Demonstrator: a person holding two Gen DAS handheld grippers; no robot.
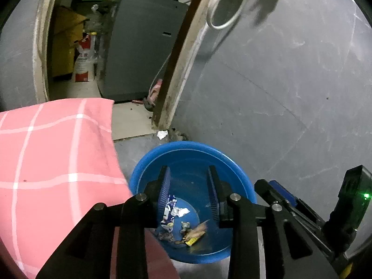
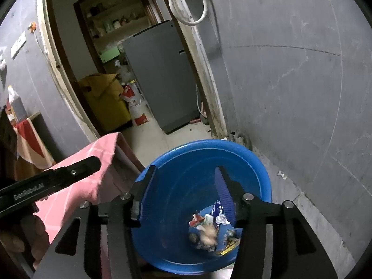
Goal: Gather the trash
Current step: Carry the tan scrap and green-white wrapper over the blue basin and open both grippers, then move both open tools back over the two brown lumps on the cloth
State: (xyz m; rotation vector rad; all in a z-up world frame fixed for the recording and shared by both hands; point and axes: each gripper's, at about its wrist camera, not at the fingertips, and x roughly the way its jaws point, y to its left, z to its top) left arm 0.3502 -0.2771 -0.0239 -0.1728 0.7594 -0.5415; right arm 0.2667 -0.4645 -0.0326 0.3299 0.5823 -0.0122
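A blue plastic basin [image 1: 186, 150] stands on the floor by the grey wall. It holds a pile of trash [image 1: 180, 223]: torn wrappers, crumpled paper, a yellow scrap. My left gripper [image 1: 188, 176] is open and empty above the basin. In the right wrist view the basin [image 2: 260, 169] is below my right gripper [image 2: 184, 173], which is open with nothing between its fingers. A blurred pale scrap [image 2: 208, 232] is over the trash pile [image 2: 214, 230]. The right gripper's body [image 1: 348, 200] shows at the lower right of the left wrist view.
A table with a pink checked cloth [image 1: 51, 153] stands left of the basin. A white crumpled scrap [image 1: 162, 134] lies on the floor by the door frame [image 1: 176, 69]. Beyond the doorway are a grey fridge [image 1: 141, 46], a yellow box [image 2: 104, 102] and a sack [image 1: 84, 58].
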